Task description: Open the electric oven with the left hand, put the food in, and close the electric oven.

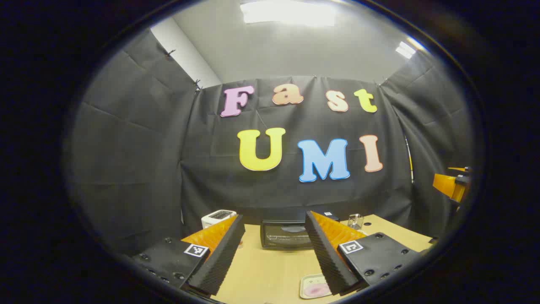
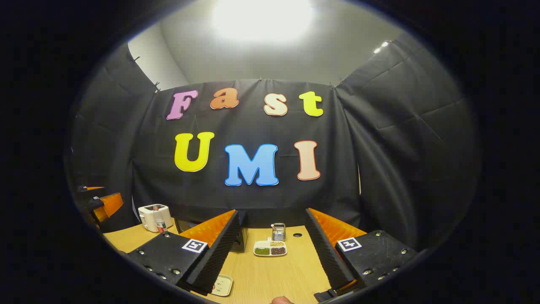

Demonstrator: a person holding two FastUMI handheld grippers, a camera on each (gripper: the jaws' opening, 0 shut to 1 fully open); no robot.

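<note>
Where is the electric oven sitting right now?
In the left gripper view, the electric oven stands at the table's far edge against the wall, door closed, with the white toaster to its left.

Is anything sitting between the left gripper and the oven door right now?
Nothing visible does. In the left gripper view the left gripper is open, and the electric oven stands straight ahead between its fingers with its door closed. Bare table lies in between; the small plate sits low, off to the right.
</note>
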